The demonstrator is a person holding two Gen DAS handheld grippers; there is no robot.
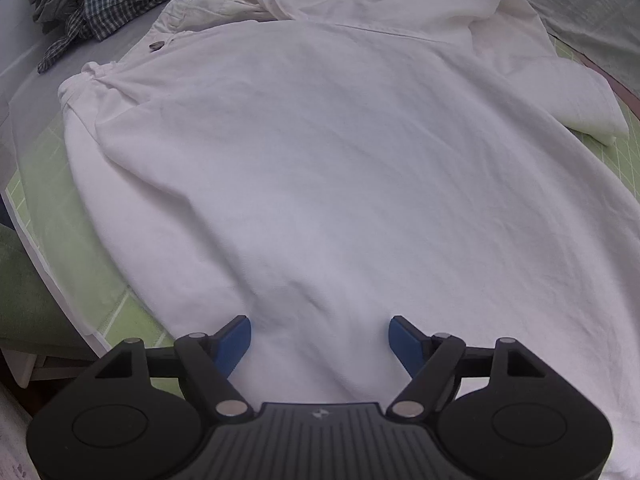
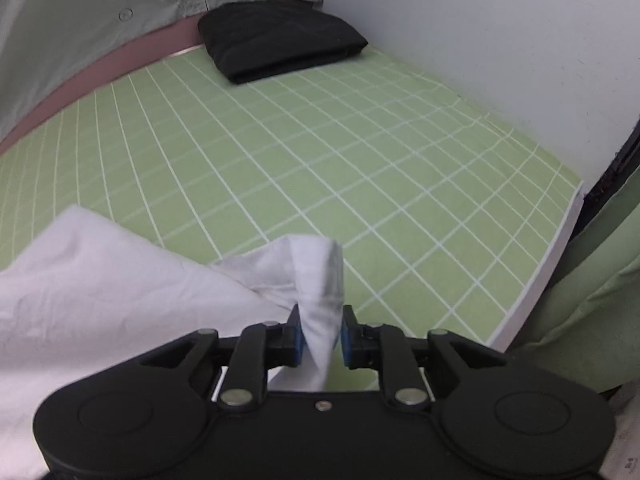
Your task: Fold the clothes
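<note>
A white button shirt (image 1: 320,160) lies spread back-up over the green grid mat (image 1: 60,240), collar at the far end. My left gripper (image 1: 320,340) is open, its blue pads (image 1: 234,344) wide apart just above the shirt's near hem, holding nothing. In the right wrist view my right gripper (image 2: 322,336) is shut on a bunched corner of the white shirt (image 2: 320,280) and holds it slightly above the mat (image 2: 360,160); the rest of the shirt (image 2: 100,280) lies to the left.
A pile of plaid and grey clothes (image 1: 100,8) lies at the far left. A folded black garment (image 2: 280,36) sits at the mat's far edge near a white wall (image 2: 500,40). Grey fabric (image 2: 100,12) hangs behind. The mat's right edge (image 2: 552,256) drops off beside green cloth (image 2: 592,300).
</note>
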